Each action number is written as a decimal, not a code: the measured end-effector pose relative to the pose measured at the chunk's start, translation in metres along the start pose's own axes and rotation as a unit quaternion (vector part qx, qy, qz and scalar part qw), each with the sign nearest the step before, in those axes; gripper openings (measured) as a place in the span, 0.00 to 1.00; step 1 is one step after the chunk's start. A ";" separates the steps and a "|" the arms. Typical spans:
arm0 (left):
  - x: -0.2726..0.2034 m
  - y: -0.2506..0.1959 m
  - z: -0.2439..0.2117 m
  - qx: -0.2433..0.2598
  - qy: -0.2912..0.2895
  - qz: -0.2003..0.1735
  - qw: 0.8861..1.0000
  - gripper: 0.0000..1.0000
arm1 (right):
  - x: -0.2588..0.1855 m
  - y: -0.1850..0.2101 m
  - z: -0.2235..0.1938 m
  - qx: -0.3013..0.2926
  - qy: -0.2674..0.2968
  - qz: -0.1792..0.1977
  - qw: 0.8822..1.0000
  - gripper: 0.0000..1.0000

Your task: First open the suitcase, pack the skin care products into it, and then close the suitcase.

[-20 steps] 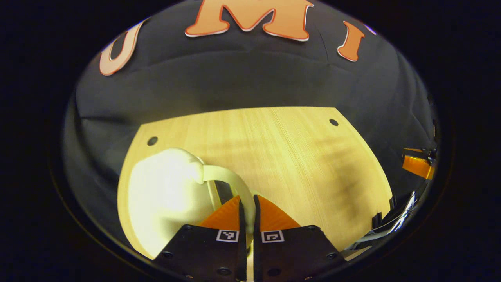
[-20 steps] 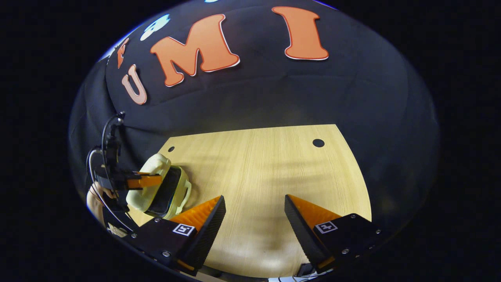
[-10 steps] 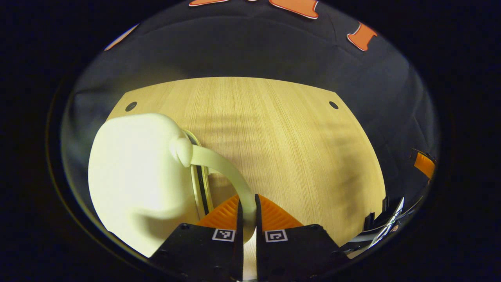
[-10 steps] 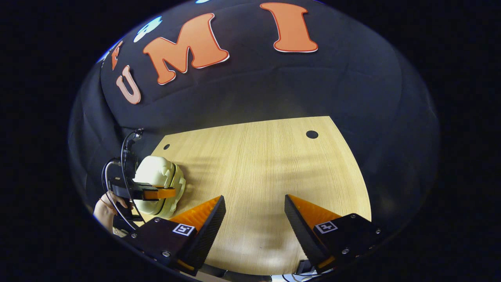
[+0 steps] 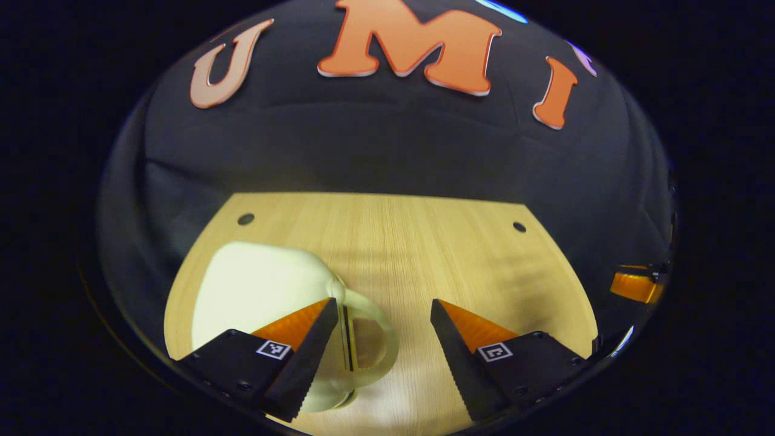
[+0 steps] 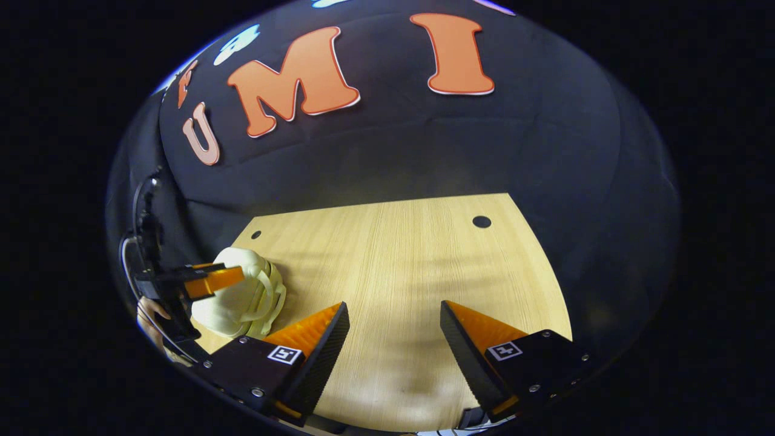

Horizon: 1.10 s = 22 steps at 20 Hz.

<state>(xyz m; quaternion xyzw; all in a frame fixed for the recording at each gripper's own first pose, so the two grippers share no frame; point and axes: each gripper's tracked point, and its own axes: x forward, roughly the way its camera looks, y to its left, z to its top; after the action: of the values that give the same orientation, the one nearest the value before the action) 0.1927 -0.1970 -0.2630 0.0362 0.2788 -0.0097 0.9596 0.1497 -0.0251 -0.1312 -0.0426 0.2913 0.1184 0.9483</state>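
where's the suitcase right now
The cream suitcase lies on the wooden table at its left side, near the corner hole, just ahead of the open left tool.

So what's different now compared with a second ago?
The left gripper has let go of the suitcase handle: its fingers, shut on it a second ago, now stand open. The suitcase lies closed on the table. The right gripper stayed open and empty.
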 end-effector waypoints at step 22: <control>-0.148 0.077 0.125 0.007 -0.262 -0.014 0.965 0.97 | -0.114 0.147 0.048 0.013 -0.249 -0.002 0.968 0.95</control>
<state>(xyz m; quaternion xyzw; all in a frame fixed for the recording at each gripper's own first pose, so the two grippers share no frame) 0.1378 -0.1298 -0.0735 0.0355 0.0180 -0.0346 0.9986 0.0472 0.1018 -0.0290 -0.0005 0.0470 0.1196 0.9917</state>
